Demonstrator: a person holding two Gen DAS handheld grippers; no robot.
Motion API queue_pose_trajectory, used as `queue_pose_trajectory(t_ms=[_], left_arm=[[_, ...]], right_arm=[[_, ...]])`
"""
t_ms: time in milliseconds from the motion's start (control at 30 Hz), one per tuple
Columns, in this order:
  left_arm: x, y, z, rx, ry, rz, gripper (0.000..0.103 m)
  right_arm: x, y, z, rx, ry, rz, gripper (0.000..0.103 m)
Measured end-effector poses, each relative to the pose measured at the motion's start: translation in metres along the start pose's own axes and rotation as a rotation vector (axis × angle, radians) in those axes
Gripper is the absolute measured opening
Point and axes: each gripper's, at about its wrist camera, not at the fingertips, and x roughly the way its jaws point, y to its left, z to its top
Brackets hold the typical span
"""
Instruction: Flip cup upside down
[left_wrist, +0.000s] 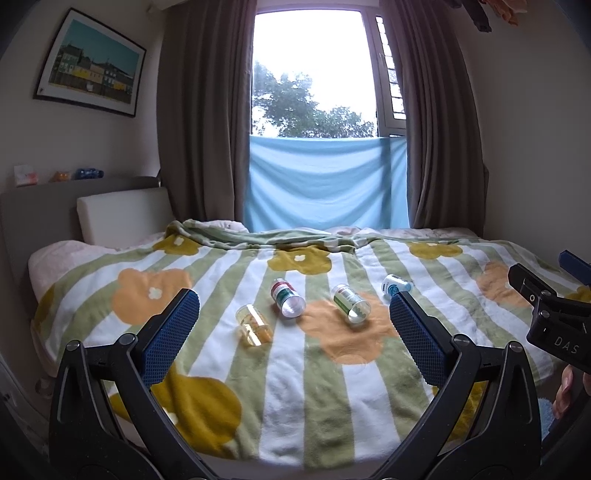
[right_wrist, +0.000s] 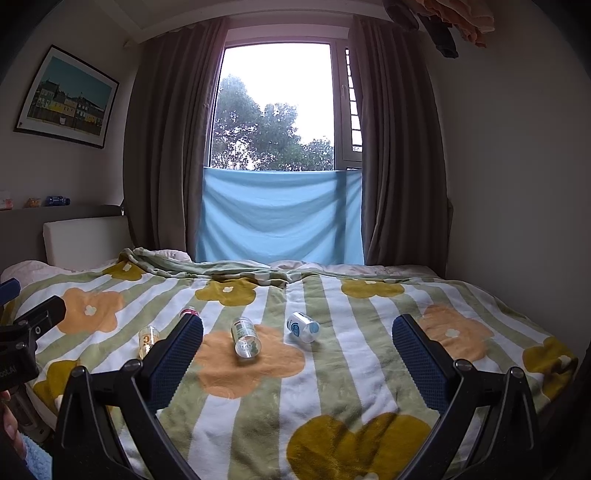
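Fleecy matt blanket (left_wrist: 295, 387), clear glossy plastic cups (left_wrist: 254, 325), claw's textured blue rubbery pads (left_wrist: 170, 332), black plastic arms

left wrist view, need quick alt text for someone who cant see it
Four small clear cups lie on their sides in a row on a striped, flowered blanket covering a bed, framed by the open left gripper. The right gripper enters at the right edge; a curtained window is behind.

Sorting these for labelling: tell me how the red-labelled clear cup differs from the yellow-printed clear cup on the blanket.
The red-labelled clear cup wears a red-and-green band; the yellow-printed clear cup looks amber. The red one lies farther back, the yellow one nearer the camera. Both lie on their sides on the striped flower blanket.
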Motion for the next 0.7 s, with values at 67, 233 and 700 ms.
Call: queue_pose_trajectory(t_ms=[67, 233, 700], left_arm=[[0.001, 0.000, -0.001, -0.001, 0.004, -0.003, 0.103], [0.004, 0.000, -0.003, 0.001, 0.012, -0.007, 0.103], [0.020, 0.000, -0.012, 0.004, 0.053, -0.012, 0.103]], right_arm=[[0.002, -0.001, -0.001, 0.001, 0.004, 0.000, 0.102], [0.003, -0.001, -0.002, 0.001, 0.010, 0.001, 0.102], [0.025, -0.001, -0.007, -0.018, 0.069, -0.001, 0.102]])
